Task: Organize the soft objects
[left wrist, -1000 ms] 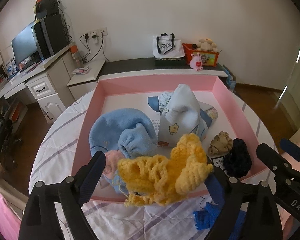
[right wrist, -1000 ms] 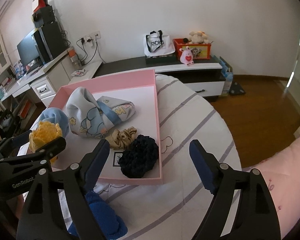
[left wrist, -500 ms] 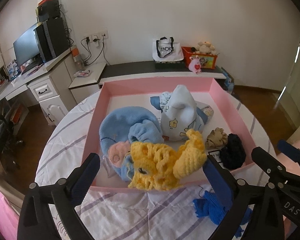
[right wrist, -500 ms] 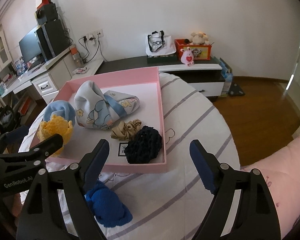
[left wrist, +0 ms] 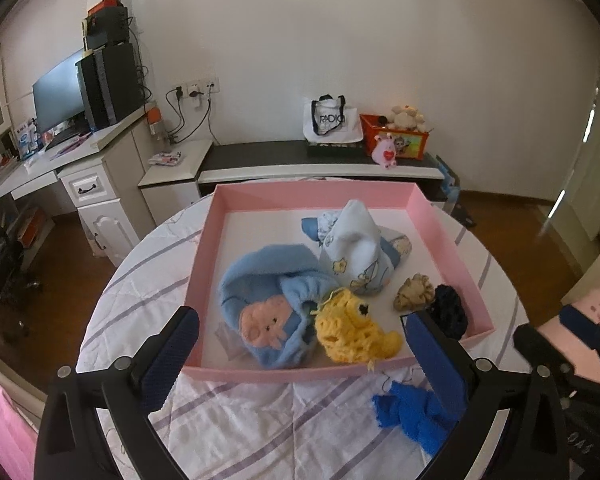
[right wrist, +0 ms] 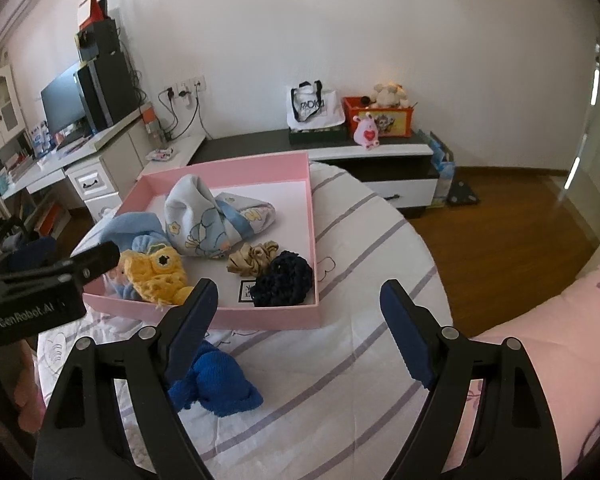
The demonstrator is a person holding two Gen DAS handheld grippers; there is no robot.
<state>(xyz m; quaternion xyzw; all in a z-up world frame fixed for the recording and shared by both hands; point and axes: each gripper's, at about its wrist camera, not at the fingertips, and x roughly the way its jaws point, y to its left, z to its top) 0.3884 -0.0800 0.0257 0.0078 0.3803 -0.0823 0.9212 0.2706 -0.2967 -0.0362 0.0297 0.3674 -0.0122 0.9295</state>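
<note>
A pink tray (left wrist: 316, 196) on the round table holds a yellow crocheted toy (left wrist: 352, 330), a blue hat with a pink face (left wrist: 268, 300), a pale printed cloth (left wrist: 356, 248), a beige scrunchie (left wrist: 414, 292) and a dark navy scrunchie (left wrist: 450, 312). A bright blue knitted piece (left wrist: 414, 416) lies on the tablecloth in front of the tray; it also shows in the right wrist view (right wrist: 216, 380). My left gripper (left wrist: 300, 348) is open and empty, just before the tray's near wall. My right gripper (right wrist: 300, 316) is open and empty above the tablecloth, right of the blue piece.
The round table has a striped white cloth (right wrist: 360, 380). Behind it stand a low TV cabinet (left wrist: 320, 164) with a tote bag and toys, and a desk (left wrist: 60, 168) with a monitor at left. A pink quilt (right wrist: 560, 340) lies at right.
The yellow toy has left my left gripper and now lies in the tray by the blue hat. Both grippers have drawn back from the tray.
</note>
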